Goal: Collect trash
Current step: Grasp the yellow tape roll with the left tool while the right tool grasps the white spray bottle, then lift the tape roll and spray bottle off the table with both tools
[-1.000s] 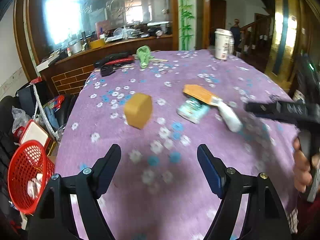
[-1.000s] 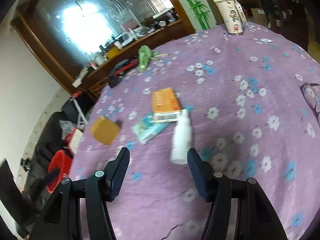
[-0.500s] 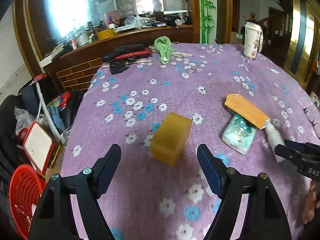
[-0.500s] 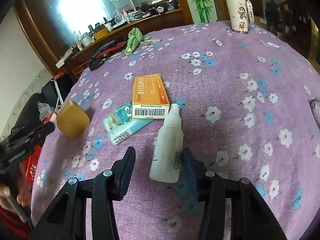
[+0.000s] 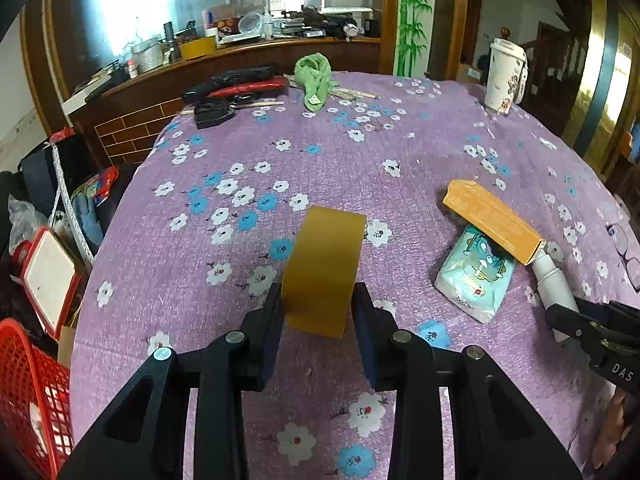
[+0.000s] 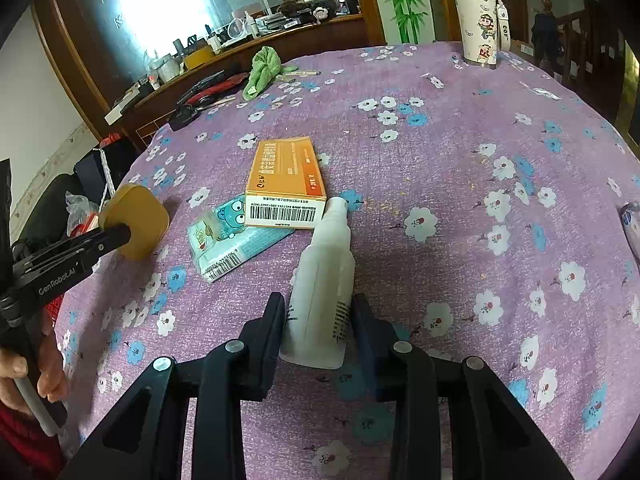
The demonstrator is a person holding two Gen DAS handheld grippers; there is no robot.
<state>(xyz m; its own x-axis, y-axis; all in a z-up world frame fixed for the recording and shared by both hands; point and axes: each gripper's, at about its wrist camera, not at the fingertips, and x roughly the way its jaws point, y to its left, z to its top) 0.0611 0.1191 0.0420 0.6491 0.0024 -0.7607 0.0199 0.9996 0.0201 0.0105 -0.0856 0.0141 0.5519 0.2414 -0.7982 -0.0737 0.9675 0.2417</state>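
The left gripper is closing its jaws on the yellow tape roll, which is standing on edge between the pads on the purple tablecloth. The right gripper is closing narrowly around the base of the white spray bottle, lying flat, nozzle touching the orange box.

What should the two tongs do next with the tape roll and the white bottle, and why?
Probably finish closing, then lift both. The left tongs are closing around the yellow tape roll, and the right tongs are closing around the white bottle, both still resting on the purple tablecloth. The red basket waits at the table's left.
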